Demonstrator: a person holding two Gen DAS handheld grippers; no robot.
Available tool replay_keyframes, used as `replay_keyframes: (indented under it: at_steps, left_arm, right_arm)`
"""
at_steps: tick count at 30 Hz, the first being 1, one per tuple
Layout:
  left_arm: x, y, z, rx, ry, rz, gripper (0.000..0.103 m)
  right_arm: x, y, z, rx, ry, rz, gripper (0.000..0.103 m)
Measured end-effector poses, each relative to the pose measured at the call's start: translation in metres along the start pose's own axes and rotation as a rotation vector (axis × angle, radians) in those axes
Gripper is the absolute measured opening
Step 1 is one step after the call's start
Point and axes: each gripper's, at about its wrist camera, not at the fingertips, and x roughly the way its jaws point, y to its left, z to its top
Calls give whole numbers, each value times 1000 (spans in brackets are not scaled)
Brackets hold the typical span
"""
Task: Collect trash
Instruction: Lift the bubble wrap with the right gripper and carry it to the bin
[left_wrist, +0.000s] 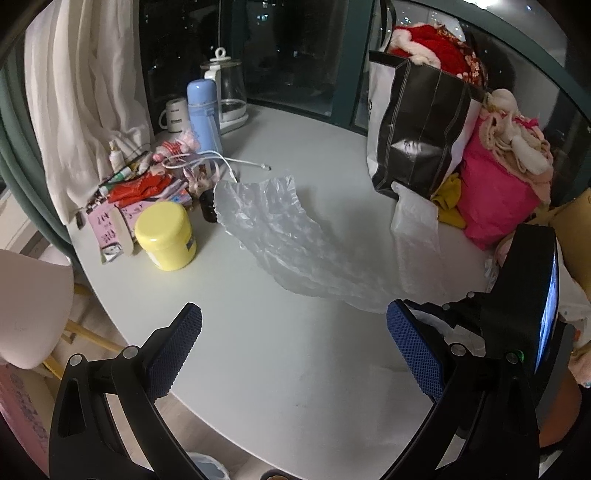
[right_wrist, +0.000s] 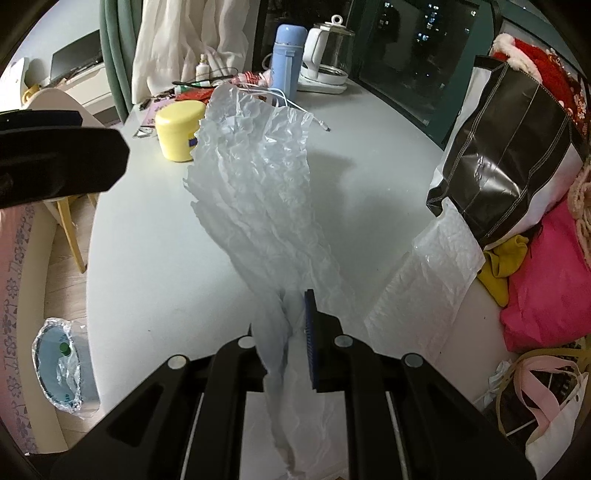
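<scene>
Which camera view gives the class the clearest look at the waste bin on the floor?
The right wrist view. There the waste bin stands on the floor left of the table, with its plastic liner and the rubbish inside it in sight. The left wrist view shows only a sliver of its liner at the bottom edge, between that gripper's jaws.

yellow jar (left_wrist: 166, 236), pale blue flask (left_wrist: 202, 110)
</scene>
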Motion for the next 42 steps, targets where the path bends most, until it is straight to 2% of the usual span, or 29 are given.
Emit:
replay_keyframes:
  at_steps: [5,9,18,31,42]
  left_arm:
    - [-21,7,-8,-39,-12,28,97]
    - [-40,24,-20,-117,0,42,97]
    - [-101,82,-69,-279,-28,172,97]
    - [-201,167,-200,-567,-45,375,97]
    - [-269,209,-301,-685,-14,494,97]
  right_arm:
    - [-11,14,3,-61,-10,56,12]
    - [-21,35,9,-127,-28,97,12]
    - [-41,116,17,-262,-58,240,12]
    - [-77,273,-6,-557,-83,406,12]
    - [-98,375,-47,-667,-41,518,12]
